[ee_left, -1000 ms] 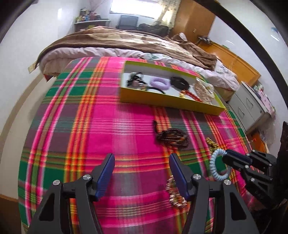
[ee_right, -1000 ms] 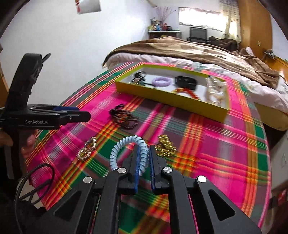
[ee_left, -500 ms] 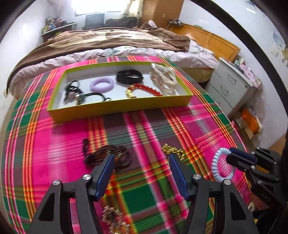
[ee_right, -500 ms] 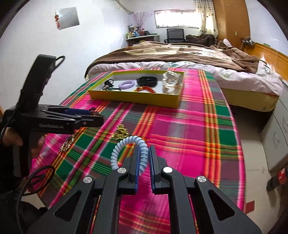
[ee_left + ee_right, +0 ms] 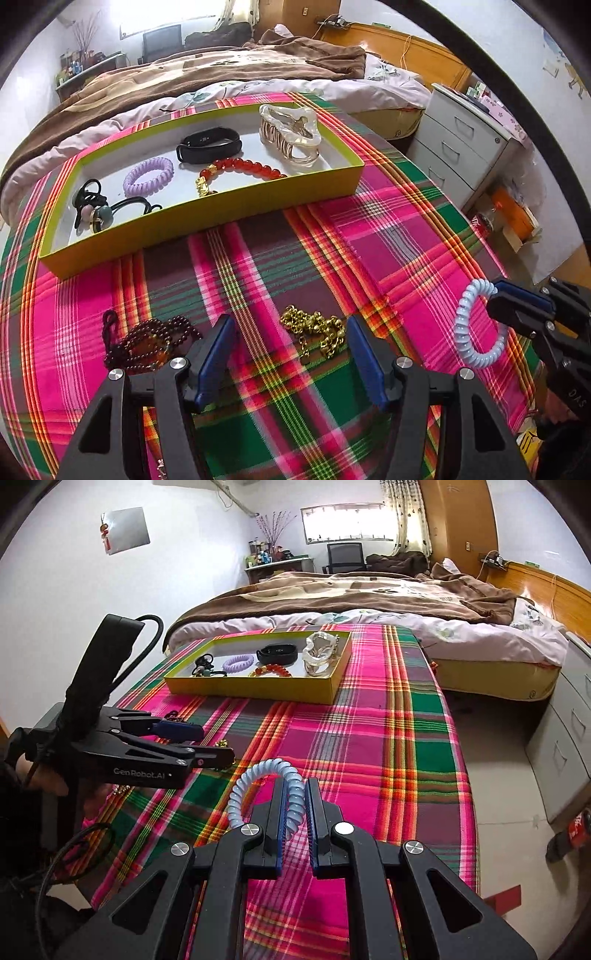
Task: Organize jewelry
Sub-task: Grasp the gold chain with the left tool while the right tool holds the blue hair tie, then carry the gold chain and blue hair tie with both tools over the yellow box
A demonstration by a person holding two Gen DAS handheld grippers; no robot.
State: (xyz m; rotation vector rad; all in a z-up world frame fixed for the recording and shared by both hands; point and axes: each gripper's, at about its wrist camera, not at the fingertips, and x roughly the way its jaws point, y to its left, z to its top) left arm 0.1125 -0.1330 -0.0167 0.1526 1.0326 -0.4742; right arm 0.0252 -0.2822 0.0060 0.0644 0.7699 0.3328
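Jewelry: five pieces in one yellow tray (image 5: pixel 207 218), right gripper (image 5: pixel 295 805) jaws clamping pale-blue coil band (image 5: pixel 476 325), left gripper (image 5: pixel 288 354) jaws apart.

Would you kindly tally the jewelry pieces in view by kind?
Spiral hair ties: 2, purple and blue
Bead bracelets: 2, red and dark
Black elastic hair ties: 1 bunch
Black wristband: 1
Hair claw: 1
Gold chain: 1
Total: 8

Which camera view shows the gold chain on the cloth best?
The left wrist view. There the gold chain lies in full sight on the plaid cloth, just ahead of the open left gripper. In the right wrist view the left gripper hides it almost fully; only a small gold bit shows.
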